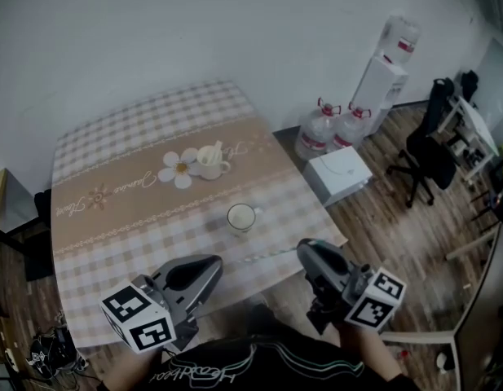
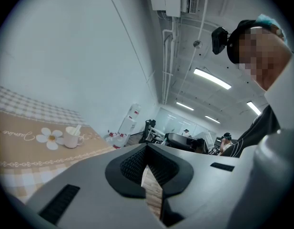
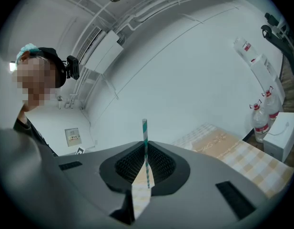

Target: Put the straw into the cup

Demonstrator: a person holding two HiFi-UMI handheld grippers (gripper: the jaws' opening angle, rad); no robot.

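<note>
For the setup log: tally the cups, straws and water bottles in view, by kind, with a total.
Cups: 2, a mug and a cup.
Straws: 1, a striped straw in the right tool.
Water bottles: 3, one on the dispenser.
Total: 6.

Checked table (image 1: pixel 112 210), white cup (image 1: pixel 241 217), white mug (image 1: pixel 210 163)

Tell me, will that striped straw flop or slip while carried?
Probably light and fairly stiff: the straw stands straight past the right gripper without drooping. Thin and round, it might pivot or slip between the fingers.
</note>
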